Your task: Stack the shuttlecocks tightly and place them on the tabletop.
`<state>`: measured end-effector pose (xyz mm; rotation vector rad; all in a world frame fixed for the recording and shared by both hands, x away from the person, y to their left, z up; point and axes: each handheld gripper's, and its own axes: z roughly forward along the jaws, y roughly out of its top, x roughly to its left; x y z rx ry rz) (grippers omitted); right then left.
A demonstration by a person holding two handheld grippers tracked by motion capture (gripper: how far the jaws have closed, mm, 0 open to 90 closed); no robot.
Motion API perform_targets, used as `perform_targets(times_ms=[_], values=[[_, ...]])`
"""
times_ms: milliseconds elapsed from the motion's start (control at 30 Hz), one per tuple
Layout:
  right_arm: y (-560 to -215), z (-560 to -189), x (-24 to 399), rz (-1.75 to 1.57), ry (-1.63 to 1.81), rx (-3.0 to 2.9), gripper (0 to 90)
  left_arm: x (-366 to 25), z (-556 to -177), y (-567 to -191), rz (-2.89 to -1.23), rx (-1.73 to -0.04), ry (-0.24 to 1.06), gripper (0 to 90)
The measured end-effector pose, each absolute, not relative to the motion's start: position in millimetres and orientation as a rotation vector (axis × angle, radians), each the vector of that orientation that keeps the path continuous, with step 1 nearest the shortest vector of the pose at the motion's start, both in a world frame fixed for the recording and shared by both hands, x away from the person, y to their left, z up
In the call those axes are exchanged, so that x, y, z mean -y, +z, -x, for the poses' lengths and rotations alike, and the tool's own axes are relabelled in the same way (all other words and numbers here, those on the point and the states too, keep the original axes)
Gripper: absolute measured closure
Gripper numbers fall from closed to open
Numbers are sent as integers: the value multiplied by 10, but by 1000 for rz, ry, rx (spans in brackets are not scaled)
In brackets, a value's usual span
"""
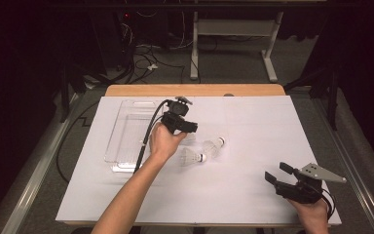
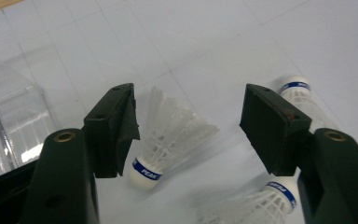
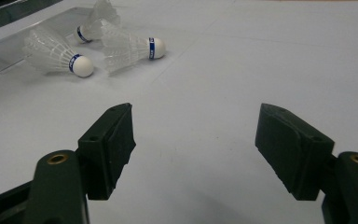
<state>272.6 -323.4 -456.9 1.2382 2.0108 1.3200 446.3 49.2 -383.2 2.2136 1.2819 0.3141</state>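
Three white shuttlecocks with blue bands lie on the white table cover. My left gripper point(image 1: 187, 129) point(image 2: 189, 109) hovers open over one shuttlecock point(image 2: 168, 135) point(image 1: 189, 139), which lies between and below its jaws, cork toward me. A second shuttlecock point(image 2: 302, 93) point(image 1: 215, 145) sits behind the right jaw. The third shuttlecock point(image 2: 254, 204) point(image 1: 192, 157) lies nearer the camera. My right gripper point(image 1: 278, 172) point(image 3: 196, 123) rests open near the front right of the table with nothing between its jaws. In the right gripper view the shuttlecocks point(image 3: 58, 57) point(image 3: 130, 48) point(image 3: 93, 25) lie far off to the upper left.
A clear plastic tray point(image 1: 124, 134) point(image 2: 14, 116) point(image 3: 2, 53) lies left of the shuttlecocks, close to my left hand. The white cover point(image 1: 253, 126) spreads bare to the right. A wooden table edge point(image 1: 195, 90) runs along the back, with desk legs and cables on the floor beyond.
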Motion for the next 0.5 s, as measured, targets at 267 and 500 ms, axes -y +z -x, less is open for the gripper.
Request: perform_targets(times_ms=[267,500], values=[[-4581,-2745,3235,-1244,1334,-2012,295,-431,-4570,-3930,-2253,-1312,270,371],[-4606,-2784,3163,-1221,1338,-2059,293,-366,-4672,-3963,-2228,-1362,257,377]])
